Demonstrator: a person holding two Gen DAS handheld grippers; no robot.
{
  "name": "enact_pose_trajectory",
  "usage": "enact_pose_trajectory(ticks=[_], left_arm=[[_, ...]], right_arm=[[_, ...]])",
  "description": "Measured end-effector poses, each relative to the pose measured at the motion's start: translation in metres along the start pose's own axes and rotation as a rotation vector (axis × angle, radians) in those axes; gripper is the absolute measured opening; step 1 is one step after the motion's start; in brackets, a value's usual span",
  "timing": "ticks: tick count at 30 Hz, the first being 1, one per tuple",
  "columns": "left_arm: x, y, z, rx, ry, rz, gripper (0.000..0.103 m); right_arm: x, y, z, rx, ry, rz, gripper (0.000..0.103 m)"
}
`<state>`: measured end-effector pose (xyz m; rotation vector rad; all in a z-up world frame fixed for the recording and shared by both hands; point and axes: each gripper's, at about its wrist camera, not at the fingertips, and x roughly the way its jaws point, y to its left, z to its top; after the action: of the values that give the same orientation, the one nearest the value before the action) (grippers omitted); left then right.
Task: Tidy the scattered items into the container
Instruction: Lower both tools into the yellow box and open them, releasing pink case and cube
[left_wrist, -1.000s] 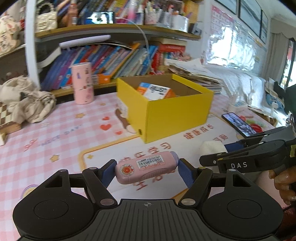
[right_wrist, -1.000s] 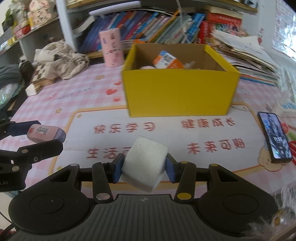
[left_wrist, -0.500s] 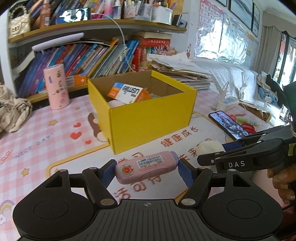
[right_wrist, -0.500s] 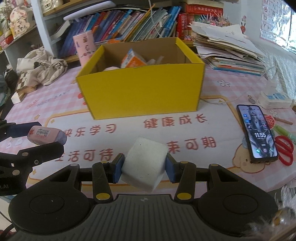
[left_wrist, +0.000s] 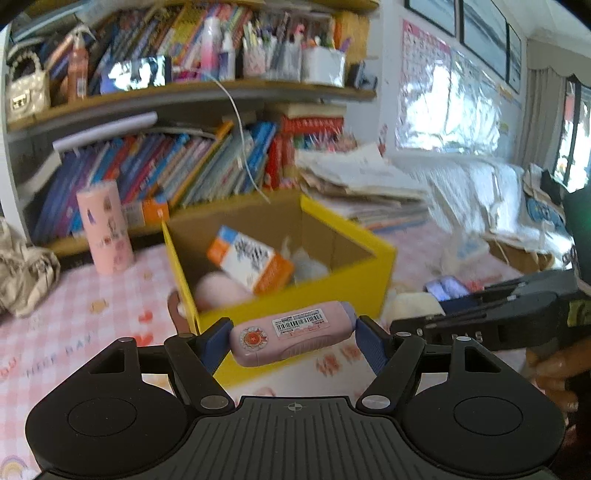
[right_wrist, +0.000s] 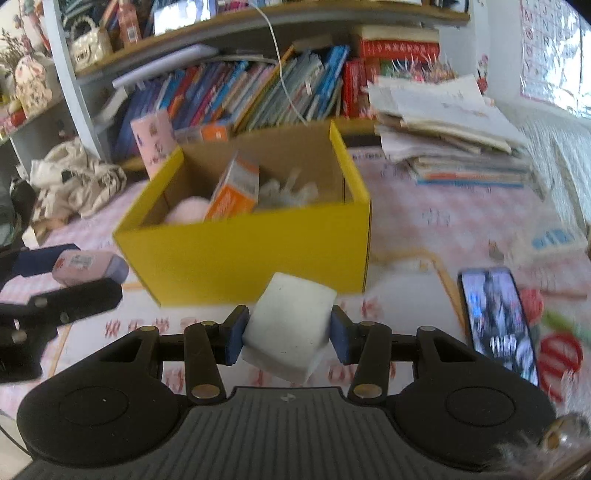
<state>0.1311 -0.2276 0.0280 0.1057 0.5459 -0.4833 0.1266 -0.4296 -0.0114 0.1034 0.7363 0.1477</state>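
Yellow box (left_wrist: 310, 317) nearer; pink case (left_wrist: 293, 333) lies crosswise.

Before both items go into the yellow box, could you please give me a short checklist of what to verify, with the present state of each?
1. Left tongs grip the pink tube by its two ends: ok.
2. Right tongs grip the white foam block on both sides: ok.
3. Yellow box open at the top: ok.
4. Room inside the box: ok, brown floor shows beside the orange and white carton and the pink soft item.
5. Either item already above the opening: not ok, both sit in front of the near wall.
6. Phone clear of the right tongs' path: cannot tell, it lies close on the right.
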Motion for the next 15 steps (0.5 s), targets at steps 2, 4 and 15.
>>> enact_pose_trajectory(ticks=[2,4,15], left_arm=[[0.004,0.000,0.011,-0.004,-0.024,0.020,0.073],[0.010,0.001,0.022,-0.011,-0.042,0.041,0.073],[0.048,0.001,0.047,-0.010,-0.034,0.116,0.073]], right_arm=[[0.001,-0.004,0.010,-0.018,-0.028,0.007,0.044],[0.003,-0.007,0.020,-0.036,-0.056,0.015,0.044],[0.034,-0.017,0.076,-0.170,-0.140,0.087,0.044]])
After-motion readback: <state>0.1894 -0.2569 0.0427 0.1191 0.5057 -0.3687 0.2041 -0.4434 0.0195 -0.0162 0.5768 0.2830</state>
